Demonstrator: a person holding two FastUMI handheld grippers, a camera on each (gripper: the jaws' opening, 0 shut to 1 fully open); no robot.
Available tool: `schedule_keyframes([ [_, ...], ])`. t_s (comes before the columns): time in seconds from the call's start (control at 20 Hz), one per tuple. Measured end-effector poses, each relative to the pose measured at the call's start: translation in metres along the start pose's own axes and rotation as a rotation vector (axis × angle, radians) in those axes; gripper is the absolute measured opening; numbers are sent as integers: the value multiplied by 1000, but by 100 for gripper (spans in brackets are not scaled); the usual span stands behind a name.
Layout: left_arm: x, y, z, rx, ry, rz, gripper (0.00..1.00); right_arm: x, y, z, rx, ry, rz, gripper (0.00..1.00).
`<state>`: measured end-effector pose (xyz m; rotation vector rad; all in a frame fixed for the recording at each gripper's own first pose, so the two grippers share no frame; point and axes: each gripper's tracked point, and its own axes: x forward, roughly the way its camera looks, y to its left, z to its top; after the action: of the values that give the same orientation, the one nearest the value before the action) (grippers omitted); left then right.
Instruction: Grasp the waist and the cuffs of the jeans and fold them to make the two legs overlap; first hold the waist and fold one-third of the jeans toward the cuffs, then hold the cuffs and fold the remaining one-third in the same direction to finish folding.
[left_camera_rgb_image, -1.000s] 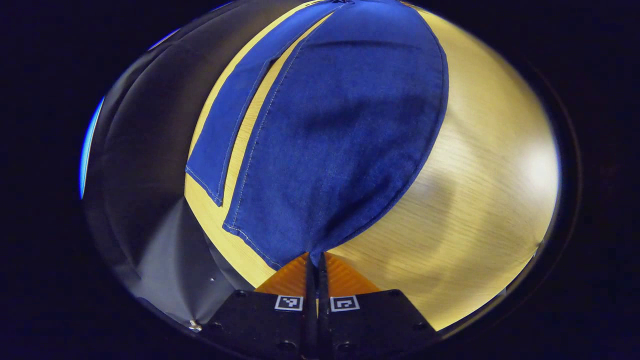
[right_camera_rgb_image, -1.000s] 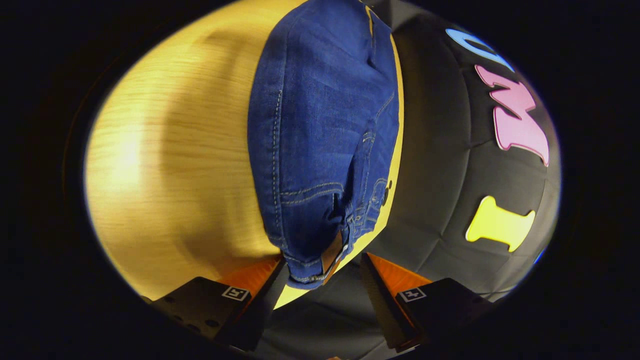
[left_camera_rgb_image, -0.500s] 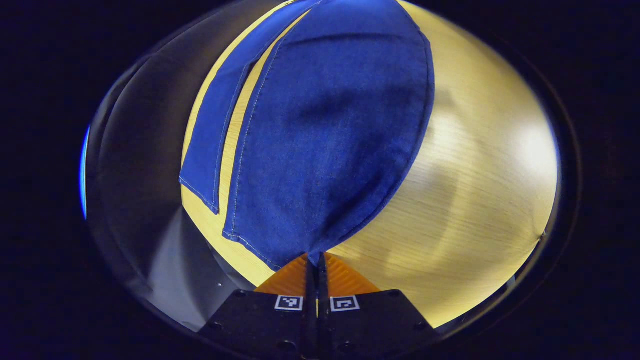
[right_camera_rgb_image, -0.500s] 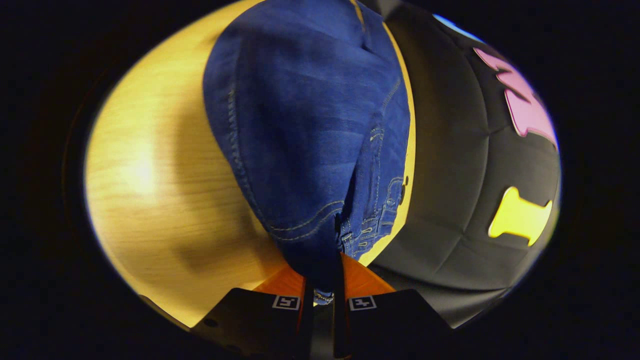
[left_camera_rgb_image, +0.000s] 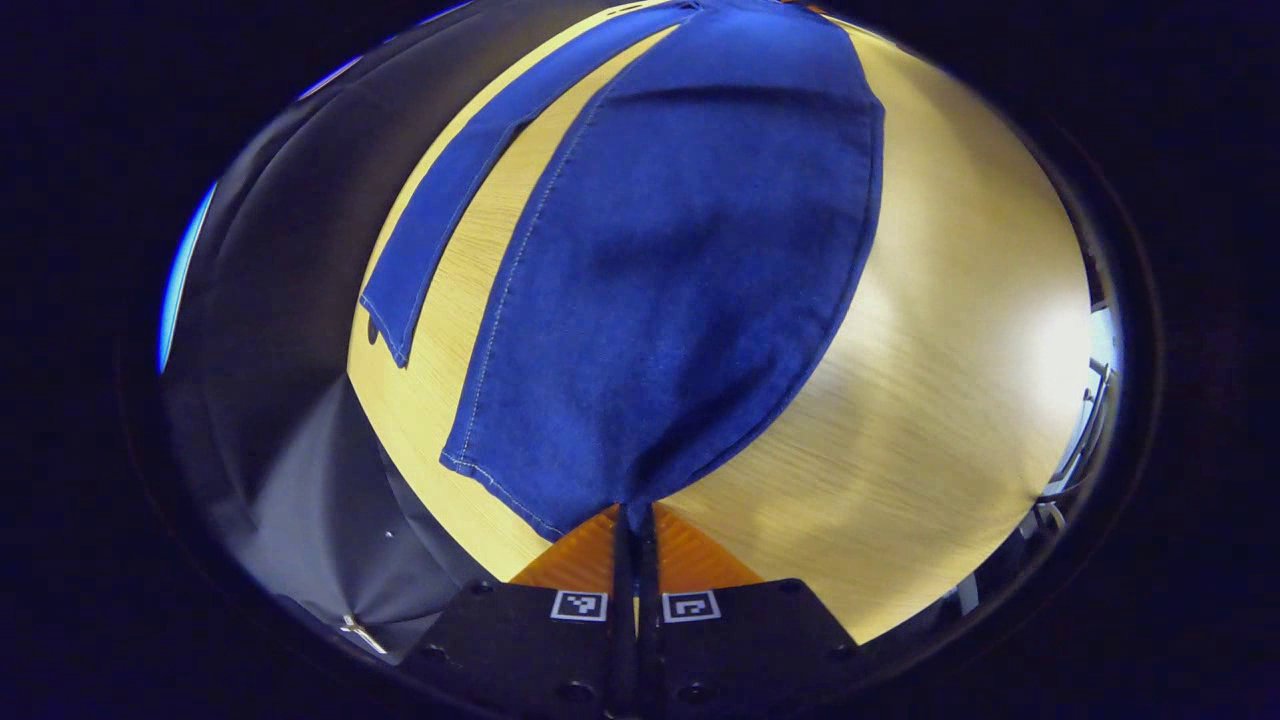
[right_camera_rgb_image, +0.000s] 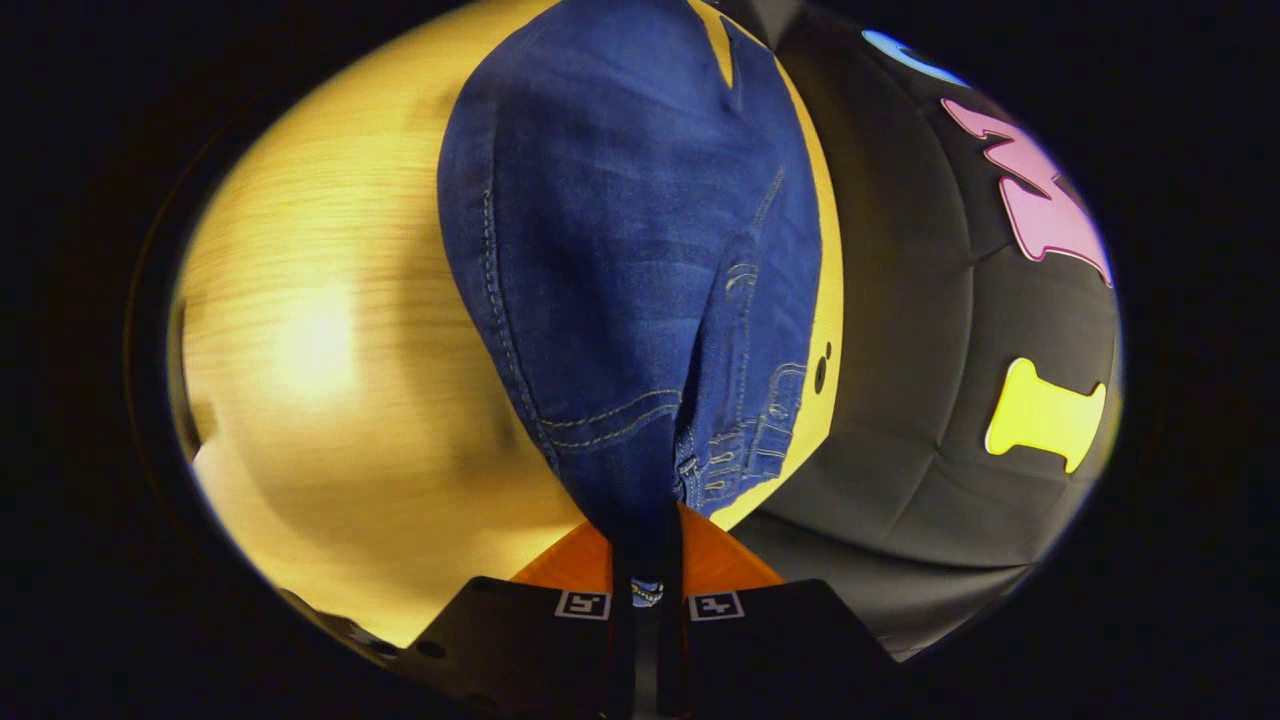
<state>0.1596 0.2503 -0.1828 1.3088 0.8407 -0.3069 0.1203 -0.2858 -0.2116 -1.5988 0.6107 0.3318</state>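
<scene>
Denim hangs from both tools over a wooden table (left_camera_rgb_image: 960, 330): the left gripper (left_camera_rgb_image: 633, 520) is clamped on the near leg's cuff (left_camera_rgb_image: 560, 490), and the right gripper (right_camera_rgb_image: 646, 545) is clamped on the waist (right_camera_rgb_image: 640, 470) of the jeans (left_camera_rgb_image: 680, 260), which sag up off the board toward each camera. The far leg (left_camera_rgb_image: 450, 230) lies flat beside the booth wall (right_camera_rgb_image: 940, 400), not yet covered. Folding the legs together looks to be the step in hand. Risks, as I judge them: the pinch on the cuff is thin (just a corner), so a quick swing could pull it free, and uneven travel between the hands would lay the legs askew.
</scene>
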Motion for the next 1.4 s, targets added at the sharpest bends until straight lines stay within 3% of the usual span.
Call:
schedule_keyframes([
  [0.15, -13, 10, 5, -4, -33, -37, 6, -19, -41, 12, 10, -24, -7, 13],
  [0.3, -39, 39, 21, -81, -72, -49, 6, -30, -96, 22, -12, -46, -80, 13],
  [0.4, -56, 69, 35, -91, -87, -53, 6, -30, -133, 28, 42, -41, -114, 13],
  [0.5, -69, 86, 57, -65, -102, -65, 6, -24, -166, 35, 140, -44, -122, 13],
  [0.7, -68, 166, 93, -88, -100, -54, 6, 12, -223, 37, 378, -35, -120, 13],
  [0.9, -9, 250, 122, -145, 8, 62, 6, 73, -257, 20, 656, 66, -110, 13],
  [0.95, 10, 264, 134, -140, 23, 108, 2, 88, -258, 16, 726, 92, -100, 13],
  [1.05, 38, 259, 154, -142, 62, 159, 6, 112, -265, 9, 836, 126, -73, 13],
  [1.25, 61, 268, 206, -274, -16, 199, 7, 86, -280, 16, 974, 194, -6, 17],
  [1.4, 54, 261, 238, -475, -174, 171, 12, 71, -289, 25, 1071, 182, 12, 39],
])
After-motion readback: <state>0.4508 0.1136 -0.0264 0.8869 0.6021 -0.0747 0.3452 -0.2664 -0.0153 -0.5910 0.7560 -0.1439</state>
